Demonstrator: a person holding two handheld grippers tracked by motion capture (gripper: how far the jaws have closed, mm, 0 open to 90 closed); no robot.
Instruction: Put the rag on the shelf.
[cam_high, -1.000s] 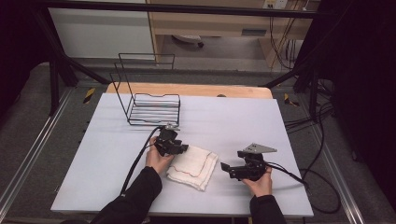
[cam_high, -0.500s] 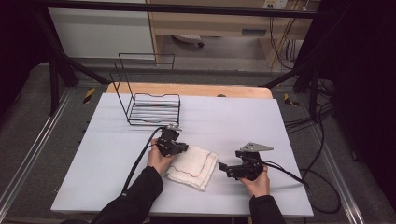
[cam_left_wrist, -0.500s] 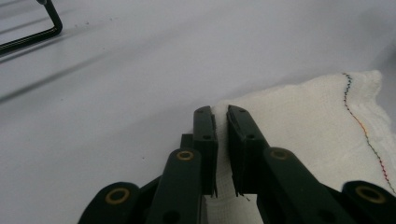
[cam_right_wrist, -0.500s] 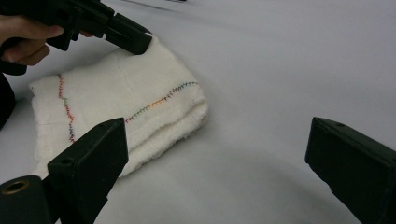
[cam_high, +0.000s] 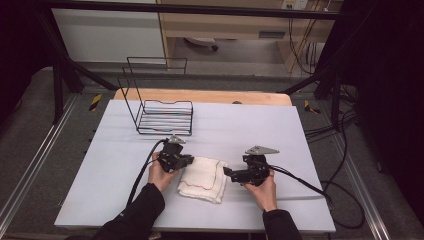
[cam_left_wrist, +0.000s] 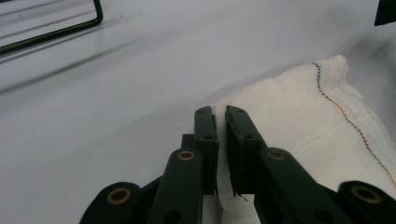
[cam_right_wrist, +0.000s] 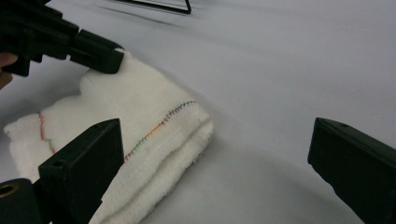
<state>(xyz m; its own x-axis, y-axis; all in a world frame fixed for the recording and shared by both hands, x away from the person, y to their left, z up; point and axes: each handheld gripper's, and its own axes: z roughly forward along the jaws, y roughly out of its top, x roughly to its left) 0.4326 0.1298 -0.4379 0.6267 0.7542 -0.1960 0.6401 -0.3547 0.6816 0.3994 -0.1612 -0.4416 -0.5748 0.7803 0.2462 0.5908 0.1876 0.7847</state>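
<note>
A folded white towel (cam_high: 202, 179) with a coloured stitched line lies on the pale table (cam_high: 250, 130), between the two hands. My left gripper (cam_high: 188, 161) sits at the towel's upper left corner. In the left gripper view the left gripper (cam_left_wrist: 220, 114) is shut on the towel (cam_left_wrist: 299, 121), with cloth pinched between the jaws. My right gripper (cam_high: 229, 173) is just right of the towel, pointing at it. In the right gripper view the right gripper (cam_right_wrist: 217, 128) stands wide open, one jaw over the towel (cam_right_wrist: 130, 116) and the other over bare table. The left gripper (cam_right_wrist: 100, 53) shows there at the far corner.
A black wire rack (cam_high: 162, 115) stands behind the left hand, near the table's back left; its wire (cam_left_wrist: 51, 32) shows in the left gripper view. Cables trail from both grippers toward the front and right edges. Bare table lies to the right and behind.
My right gripper has slid a little to the left, closer to the towel's right edge. The left gripper and the towel have stayed in place.
</note>
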